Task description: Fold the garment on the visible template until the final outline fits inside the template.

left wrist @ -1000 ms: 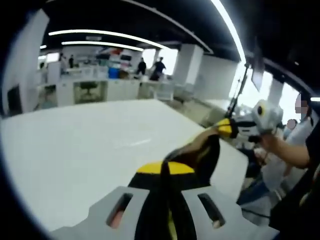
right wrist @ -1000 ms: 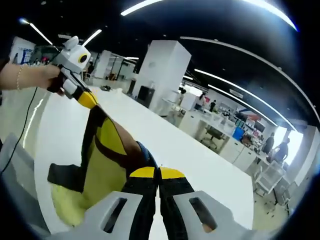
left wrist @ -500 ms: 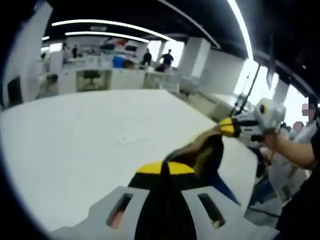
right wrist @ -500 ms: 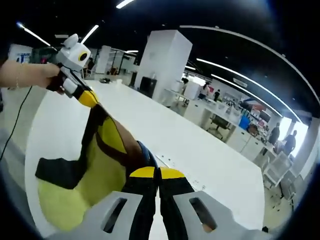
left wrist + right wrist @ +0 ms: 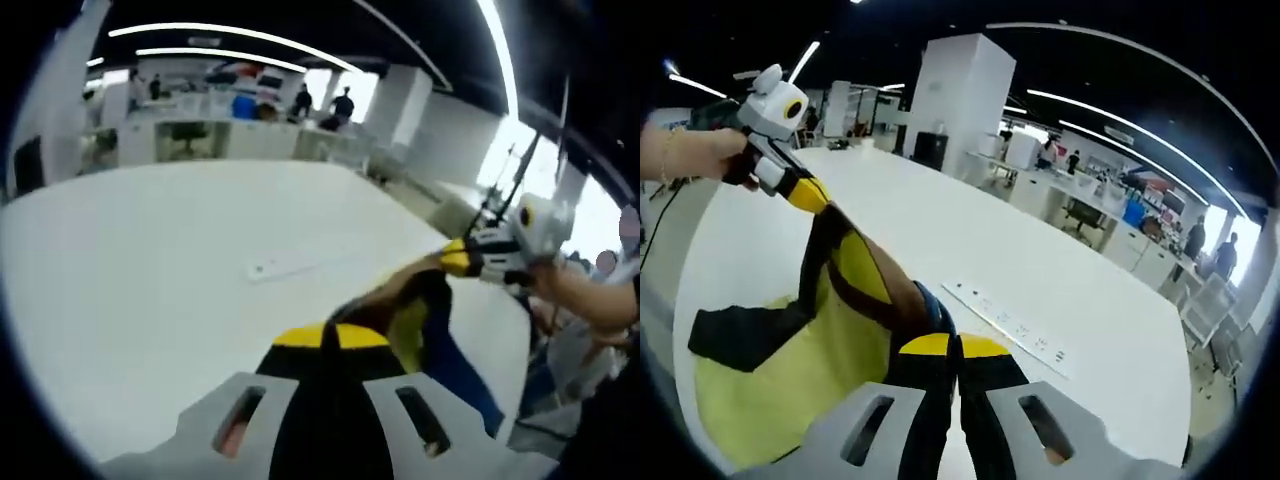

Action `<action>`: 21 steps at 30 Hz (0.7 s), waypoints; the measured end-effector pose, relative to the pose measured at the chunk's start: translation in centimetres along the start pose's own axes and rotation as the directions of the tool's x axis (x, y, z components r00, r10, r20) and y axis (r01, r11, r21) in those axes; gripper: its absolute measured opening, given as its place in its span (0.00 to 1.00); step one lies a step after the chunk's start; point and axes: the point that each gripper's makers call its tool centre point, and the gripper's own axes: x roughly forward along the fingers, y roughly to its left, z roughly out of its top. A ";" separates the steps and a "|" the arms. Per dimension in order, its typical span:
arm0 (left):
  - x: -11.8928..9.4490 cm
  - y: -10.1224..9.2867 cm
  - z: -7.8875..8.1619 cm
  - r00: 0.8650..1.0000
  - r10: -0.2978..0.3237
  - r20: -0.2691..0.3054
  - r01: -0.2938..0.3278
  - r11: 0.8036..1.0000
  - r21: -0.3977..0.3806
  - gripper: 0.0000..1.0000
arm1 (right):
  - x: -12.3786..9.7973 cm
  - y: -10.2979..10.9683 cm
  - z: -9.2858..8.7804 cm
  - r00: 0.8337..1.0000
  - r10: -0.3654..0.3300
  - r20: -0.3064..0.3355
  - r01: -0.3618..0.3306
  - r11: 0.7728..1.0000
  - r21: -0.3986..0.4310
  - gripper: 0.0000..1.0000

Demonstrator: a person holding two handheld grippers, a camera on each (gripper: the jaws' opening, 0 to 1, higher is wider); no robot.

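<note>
Both grippers are clamped tight on the garment, which hangs stretched between them above the white table (image 5: 970,250). In the right gripper view, the right gripper (image 5: 957,348) has its yellow-tipped jaws pinched fully together at 6 o'clock with the garment (image 5: 840,330) caught in them; the yellow and black cloth, with a bit of blue at the jaws, runs up toward 10 o'clock, where the left gripper (image 5: 805,193) has its end, held by a hand (image 5: 690,155). A black flap of the cloth sticks out at 8 o'clock. A pale strip (image 5: 1005,325) with small marks lies flat on the table at about 4 o'clock from centre. In the left gripper view it's the mirror setup: the left gripper (image 5: 330,335) sits closed on the cloth (image 5: 410,320) at 6 o'clock, and the fabric stretches toward 3 o'clock to the right gripper (image 5: 462,258). The strip (image 5: 290,265) lies near centre there. People (image 5: 322,105) stand by desks in the far background at 12 o'clock.
</note>
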 end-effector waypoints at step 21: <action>7.7 4.8 -3.0 0.995 0.079 -0.063 -0.091 0.972 -0.218 0.00 | 7.3 -2.1 -6.1 0.995 0.064 -0.078 -0.033 0.935 0.352 0.01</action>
